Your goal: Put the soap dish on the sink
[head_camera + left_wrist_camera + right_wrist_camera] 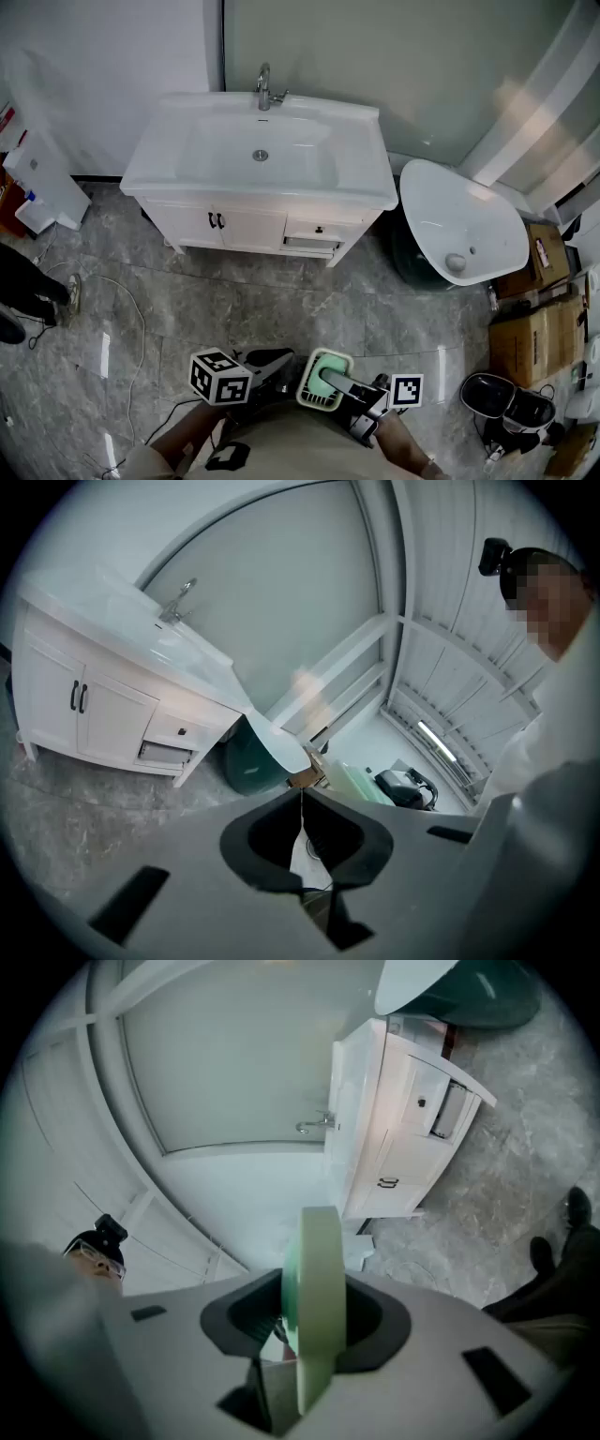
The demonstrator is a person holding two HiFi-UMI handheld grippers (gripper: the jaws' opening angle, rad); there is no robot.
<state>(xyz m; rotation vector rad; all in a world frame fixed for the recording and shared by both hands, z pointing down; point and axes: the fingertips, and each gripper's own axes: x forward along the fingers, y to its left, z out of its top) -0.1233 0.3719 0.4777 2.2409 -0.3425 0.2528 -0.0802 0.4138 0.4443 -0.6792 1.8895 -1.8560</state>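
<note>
Pale green soap dish [312, 389], clamped on edge between the partly closed jaws of the right gripper [330, 378], held low in the head view above the grey marbled floor [281, 309] and well apart from the white sink [169, 159]. Left gripper [269, 362] just beside it, jaws together with nothing between them. The sink, with a chrome faucet [263, 89] at its back edge, tops a white vanity cabinet [234, 225]; a loose white basin [464, 230] lies to its right.
</note>
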